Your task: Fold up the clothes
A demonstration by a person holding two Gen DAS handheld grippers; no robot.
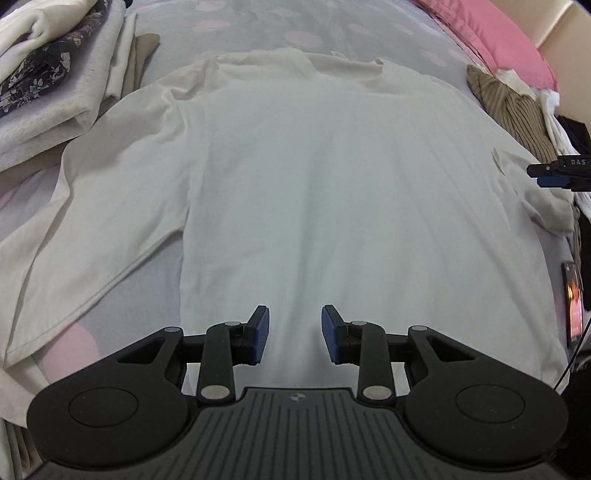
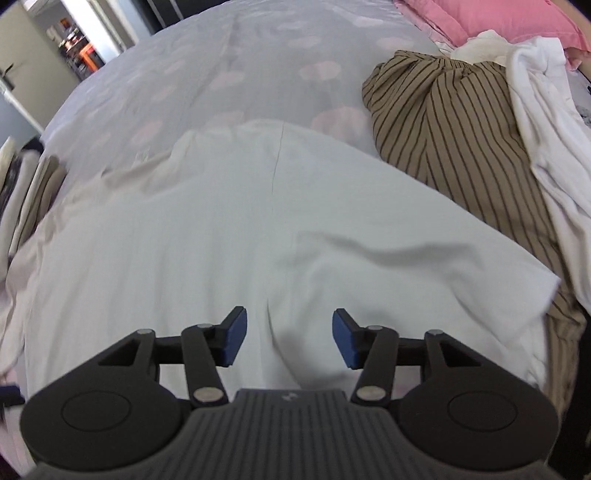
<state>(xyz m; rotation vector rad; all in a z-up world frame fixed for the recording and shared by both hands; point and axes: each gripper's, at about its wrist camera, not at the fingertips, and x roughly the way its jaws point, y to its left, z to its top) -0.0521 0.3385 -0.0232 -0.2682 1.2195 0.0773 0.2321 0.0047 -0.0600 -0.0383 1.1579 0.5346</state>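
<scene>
A white long-sleeved shirt (image 1: 314, 177) lies spread flat on the bed, its collar at the far end and one sleeve (image 1: 92, 229) trailing out to the left. My left gripper (image 1: 295, 334) hovers over the shirt's near hem, open, with nothing between its blue pads. In the right wrist view the same shirt (image 2: 221, 229) fills the middle, with a soft fold on its right part. My right gripper (image 2: 288, 339) stands open above it, holding nothing. Its tip (image 1: 550, 173) also shows at the right edge of the left wrist view.
A stack of folded clothes (image 1: 55, 85) sits at the far left on the grey, pink-spotted bedsheet (image 2: 184, 74). A crumpled brown striped garment (image 2: 443, 122) and a white garment (image 2: 546, 122) lie right of the shirt. Pink pillows (image 2: 498, 18) are beyond them.
</scene>
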